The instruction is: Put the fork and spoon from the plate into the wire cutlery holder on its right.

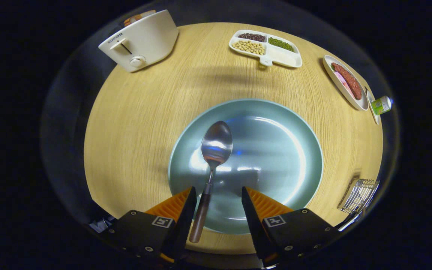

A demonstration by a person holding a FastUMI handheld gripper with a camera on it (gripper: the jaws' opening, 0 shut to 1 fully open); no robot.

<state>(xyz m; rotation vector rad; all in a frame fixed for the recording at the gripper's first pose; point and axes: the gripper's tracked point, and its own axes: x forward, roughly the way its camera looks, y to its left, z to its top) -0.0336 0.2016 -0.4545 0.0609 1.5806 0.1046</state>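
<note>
Gripper view showed the spoon (pixel 211 168) lying on the blue-green plate (pixel 298 150), its bowl pointing away from the gripper (pixel 219 195) and its dark handle running back toward it, over the plate's near rim. The long axis ran nearly in line with the fingers, tilted slightly. The jaws stood wide apart with nothing held, and the handle lay between them but well off centre, just beside the left finger (pixel 180 204) and clear of the right one. Closing would likely need a small shift left first to centre the handle. No fork could be made out on the plate. The wire cutlery holder (pixel 359 195) sat on the wooden table (pixel 133 123) to the plate's right.
</note>
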